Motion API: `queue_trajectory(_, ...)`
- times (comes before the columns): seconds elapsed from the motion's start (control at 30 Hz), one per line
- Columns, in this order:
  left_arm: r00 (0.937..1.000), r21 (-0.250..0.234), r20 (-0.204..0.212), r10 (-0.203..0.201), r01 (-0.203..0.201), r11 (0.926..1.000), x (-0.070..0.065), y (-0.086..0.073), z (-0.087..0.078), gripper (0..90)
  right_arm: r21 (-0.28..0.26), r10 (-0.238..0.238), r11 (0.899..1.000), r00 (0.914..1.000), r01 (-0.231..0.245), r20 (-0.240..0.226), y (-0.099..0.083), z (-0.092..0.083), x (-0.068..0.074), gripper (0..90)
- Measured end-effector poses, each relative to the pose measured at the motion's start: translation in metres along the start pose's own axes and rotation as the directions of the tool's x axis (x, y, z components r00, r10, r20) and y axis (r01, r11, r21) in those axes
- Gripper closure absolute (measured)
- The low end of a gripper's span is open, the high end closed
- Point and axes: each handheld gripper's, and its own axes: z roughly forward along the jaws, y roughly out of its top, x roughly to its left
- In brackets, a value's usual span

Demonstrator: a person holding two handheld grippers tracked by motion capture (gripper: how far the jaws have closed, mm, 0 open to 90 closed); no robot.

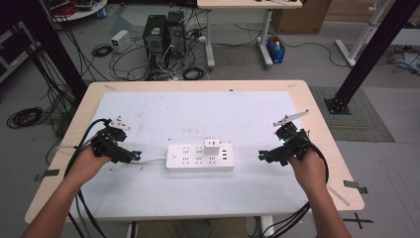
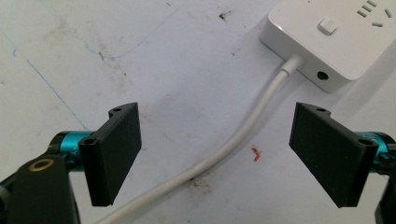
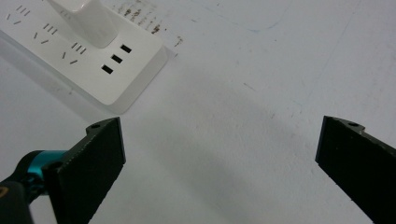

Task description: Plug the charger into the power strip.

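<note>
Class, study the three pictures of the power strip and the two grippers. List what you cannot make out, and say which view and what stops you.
- Power strip, right gripper view: its far end is cut off by the left and top edges.
- White plug adapter, right gripper view: its top is cut by the upper edge.
- Cord, left gripper view: it runs off the bottom edge.
- Socket markings, high view: too small to read.
</note>
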Motion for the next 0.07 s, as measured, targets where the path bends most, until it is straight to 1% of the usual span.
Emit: queue_trajectory(0.07, 0.9999, -0.011, -0.007, -0.01, 0.01, 0.9999, 0.0011, -0.0026, 0.0002, 17.0, -0.003, 0.01, 1.0, 1.0, -0.01, 0.001, -0.0016, -0.0004, 0.0, 0.8)
